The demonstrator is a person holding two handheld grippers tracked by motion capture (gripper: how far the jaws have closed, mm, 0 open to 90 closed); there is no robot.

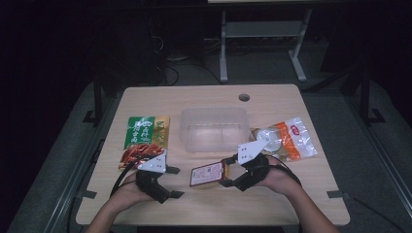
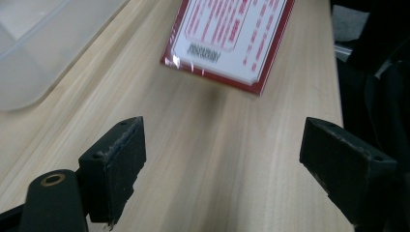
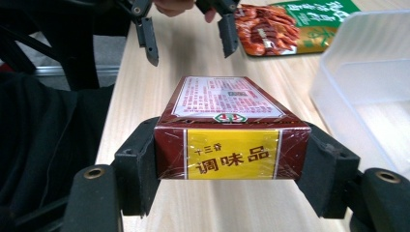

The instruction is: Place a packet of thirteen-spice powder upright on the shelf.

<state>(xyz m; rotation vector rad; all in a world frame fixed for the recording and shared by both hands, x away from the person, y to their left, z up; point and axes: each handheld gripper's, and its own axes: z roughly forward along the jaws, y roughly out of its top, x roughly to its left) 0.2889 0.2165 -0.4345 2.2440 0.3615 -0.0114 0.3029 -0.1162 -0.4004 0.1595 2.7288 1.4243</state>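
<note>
1. Holding the seasoning box (image 3: 232, 137) by its end, right hand-held gripper (image 3: 232, 159) clamps it above the desk (image 1: 272, 199), 6 o'clock of the clear tub (image 1: 214, 128).
2. Left hand-held gripper (image 2: 222, 159): wide open, empty.
3. Risk: end grip lets the box sag and slip.

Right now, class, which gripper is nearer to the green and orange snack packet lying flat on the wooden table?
Left. The left gripper sits just below the green and orange snack packet; the right gripper is farther right, clamping the dark red box.

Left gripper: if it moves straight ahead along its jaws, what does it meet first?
Probably the red box held by the right gripper. The left gripper is open, with bare table between; depth is unclear.
</note>
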